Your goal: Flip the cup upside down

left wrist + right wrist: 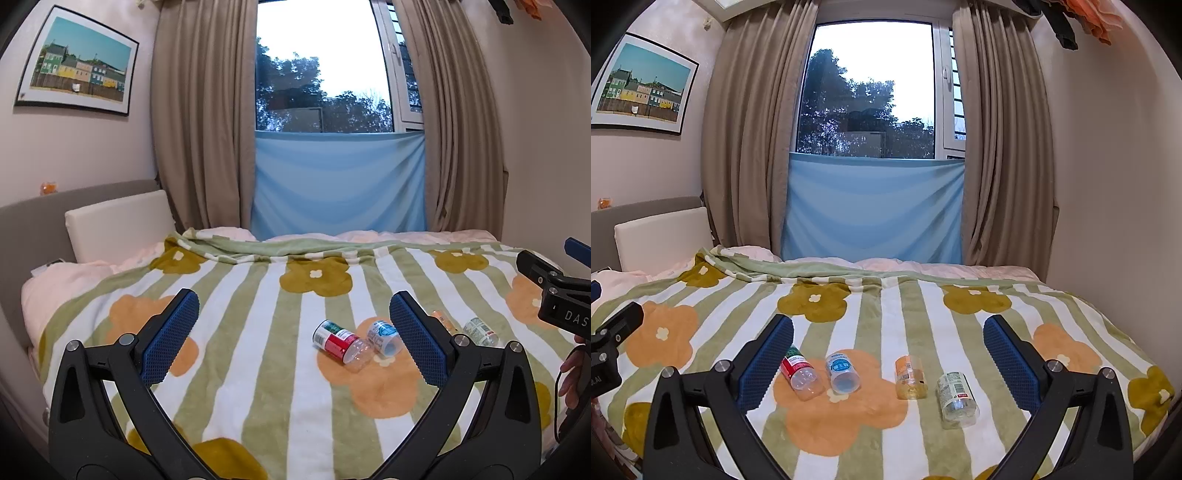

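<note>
Several small clear plastic cups lie on their sides on the striped flower blanket (886,325). In the right wrist view, from left: a red-and-green-labelled cup (799,373), a blue-labelled cup (842,371), an orange-labelled cup (909,376) and a green-and-white-labelled cup (956,395). My right gripper (888,350) is open and empty, held above and short of them. In the left wrist view the red cup (341,344) and blue cup (383,338) lie between the fingers of my open, empty left gripper (291,328); the orange cup (443,320) and green cup (480,331) lie beyond its right finger.
The right gripper's body (554,288) shows at the left view's right edge. A white headboard cushion (118,221) and pink pillow (62,280) lie at the left. Curtains (199,110), a window with blue cloth (338,181) and a wall (1108,184) bound the bed.
</note>
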Demonstrator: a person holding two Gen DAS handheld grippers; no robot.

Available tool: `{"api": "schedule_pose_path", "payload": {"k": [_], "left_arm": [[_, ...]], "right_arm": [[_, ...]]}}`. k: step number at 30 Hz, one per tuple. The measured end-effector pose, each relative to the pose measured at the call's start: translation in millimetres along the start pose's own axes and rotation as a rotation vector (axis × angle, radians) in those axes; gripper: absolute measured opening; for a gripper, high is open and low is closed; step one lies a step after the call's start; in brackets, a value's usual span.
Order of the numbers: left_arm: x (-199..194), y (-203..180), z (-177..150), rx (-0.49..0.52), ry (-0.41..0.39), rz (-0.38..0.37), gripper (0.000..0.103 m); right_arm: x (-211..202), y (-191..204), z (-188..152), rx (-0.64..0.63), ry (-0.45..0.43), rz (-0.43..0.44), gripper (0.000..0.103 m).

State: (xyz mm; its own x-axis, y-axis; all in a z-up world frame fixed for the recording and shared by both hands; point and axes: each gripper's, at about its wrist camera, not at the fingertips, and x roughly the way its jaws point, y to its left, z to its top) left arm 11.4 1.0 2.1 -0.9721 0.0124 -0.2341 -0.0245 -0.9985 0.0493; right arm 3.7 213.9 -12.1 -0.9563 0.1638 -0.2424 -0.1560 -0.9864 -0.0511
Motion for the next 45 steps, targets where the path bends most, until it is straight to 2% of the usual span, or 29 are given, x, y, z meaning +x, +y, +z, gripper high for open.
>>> {"api": "schedule_pose_path", "payload": {"k": [21,45], "left_arm": [[-2.3,2.7,-3.1,-0.008,0.010,-0.012,0.103],[-9.2,8.6,-0.3,-0.036,0.023,-0.008,0.103]], "right_arm": [[-2.0,2.8,-3.6,-0.032,-0.018,0.013,0.103],[-6.4,-1.7,-0.9,0.002,-0.035,0.021,0.103]]}}
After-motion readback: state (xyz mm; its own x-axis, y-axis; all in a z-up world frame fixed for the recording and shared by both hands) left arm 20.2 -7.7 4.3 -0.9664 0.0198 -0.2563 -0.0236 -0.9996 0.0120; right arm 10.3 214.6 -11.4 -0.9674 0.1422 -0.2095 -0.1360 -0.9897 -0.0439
